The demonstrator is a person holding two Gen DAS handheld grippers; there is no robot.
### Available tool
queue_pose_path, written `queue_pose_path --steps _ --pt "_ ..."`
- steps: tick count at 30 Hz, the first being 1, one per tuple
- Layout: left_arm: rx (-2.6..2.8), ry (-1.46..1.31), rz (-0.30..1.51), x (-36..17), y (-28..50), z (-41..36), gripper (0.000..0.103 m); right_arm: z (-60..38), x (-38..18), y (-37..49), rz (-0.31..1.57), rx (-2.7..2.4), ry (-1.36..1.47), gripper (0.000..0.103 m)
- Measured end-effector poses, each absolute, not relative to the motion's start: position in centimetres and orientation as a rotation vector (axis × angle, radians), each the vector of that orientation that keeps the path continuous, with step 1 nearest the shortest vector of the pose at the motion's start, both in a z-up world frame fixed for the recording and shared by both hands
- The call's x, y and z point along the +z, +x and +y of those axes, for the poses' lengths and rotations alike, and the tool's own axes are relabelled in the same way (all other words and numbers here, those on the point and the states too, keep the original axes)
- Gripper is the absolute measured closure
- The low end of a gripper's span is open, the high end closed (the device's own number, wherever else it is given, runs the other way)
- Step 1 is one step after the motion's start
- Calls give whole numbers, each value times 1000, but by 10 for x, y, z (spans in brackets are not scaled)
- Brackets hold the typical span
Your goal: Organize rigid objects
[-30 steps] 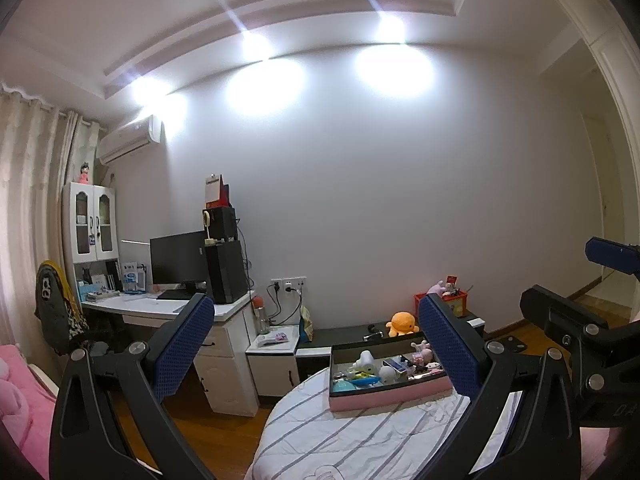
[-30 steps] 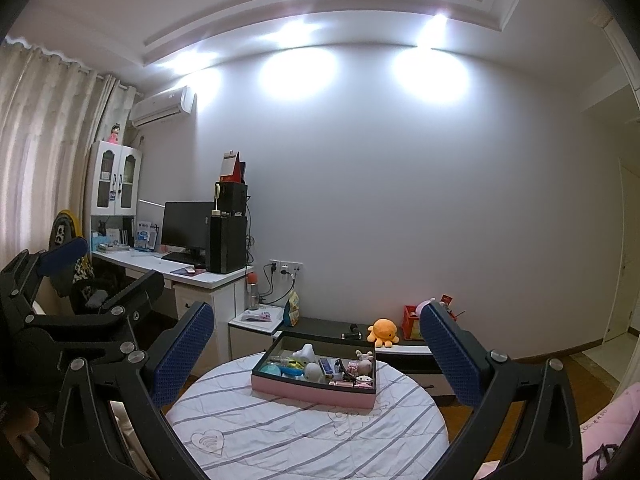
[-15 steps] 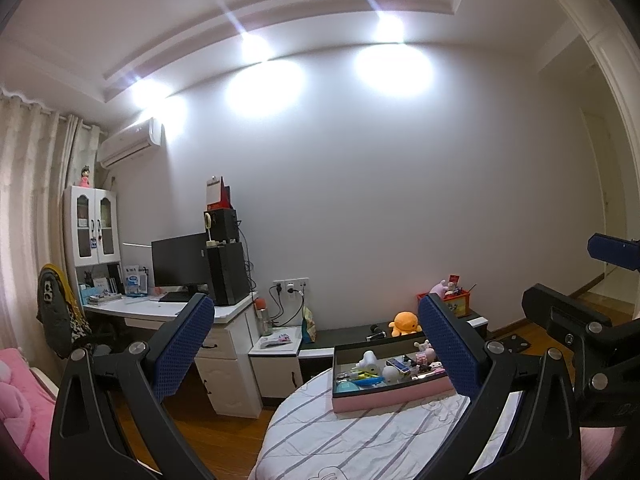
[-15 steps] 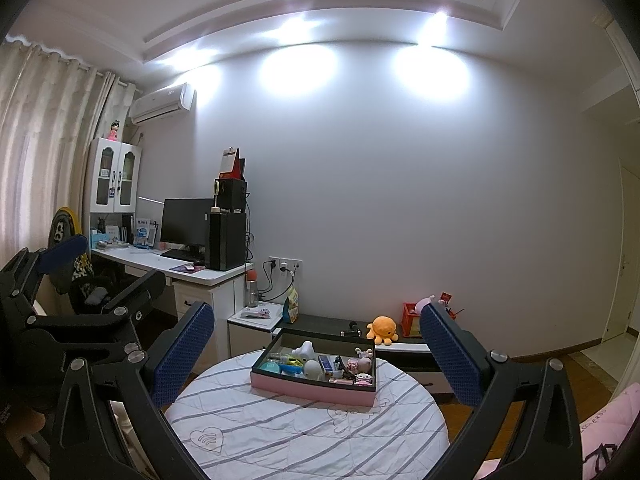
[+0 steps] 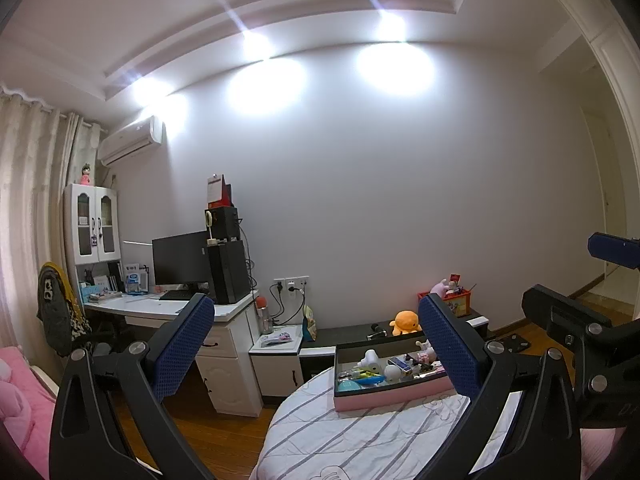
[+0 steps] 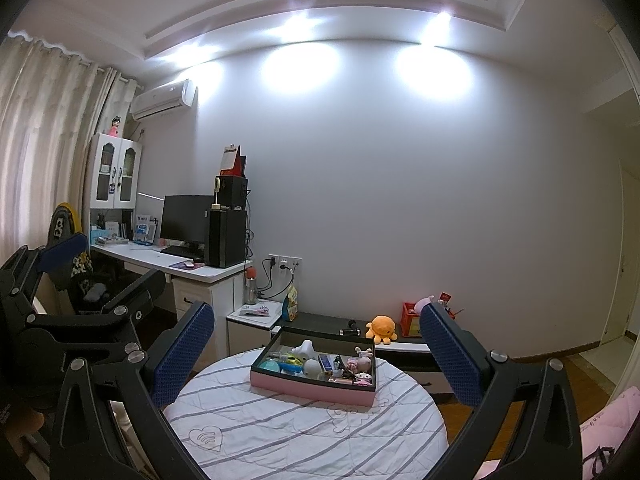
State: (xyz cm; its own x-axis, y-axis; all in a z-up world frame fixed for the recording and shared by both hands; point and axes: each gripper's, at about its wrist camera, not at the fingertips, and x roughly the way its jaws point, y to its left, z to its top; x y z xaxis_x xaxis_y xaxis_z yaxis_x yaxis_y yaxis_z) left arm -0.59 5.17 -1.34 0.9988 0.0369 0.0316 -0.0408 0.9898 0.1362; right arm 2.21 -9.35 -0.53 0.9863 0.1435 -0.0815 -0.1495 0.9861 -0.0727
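A pink box [image 6: 308, 386] with a dark inside holds several small toys and trinkets, among them a white figure [image 6: 306, 348]. It sits on a round table with a striped white cloth [image 6: 280, 432]. It also shows in the left wrist view [image 5: 384, 394]. My right gripper [image 6: 316, 340] is open and empty, held high and well short of the box. My left gripper [image 5: 316, 332] is open and empty, to the left of the table. Each gripper shows at the edge of the other's view.
A white desk [image 6: 168, 264] with a monitor and a black tower stands at the left. A low dark cabinet [image 6: 344, 330] behind the table carries an orange plush octopus [image 6: 380, 328] and a red box. A pink cushion [image 5: 16, 404] lies at far left.
Both views have shifted only slightly; the pink box sits a little farther right in the left wrist view. Both grippers stay open and empty.
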Motion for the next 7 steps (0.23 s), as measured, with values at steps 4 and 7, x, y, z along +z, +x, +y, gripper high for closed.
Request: queue_pose_path --steps 4,7 --pt "39 137 -27 -13 -5 52 0 -93 -6 25 77 148 -85 0" --pt "39 136 -24 -13 -4 52 0 -92 -7 25 81 147 -87 0"
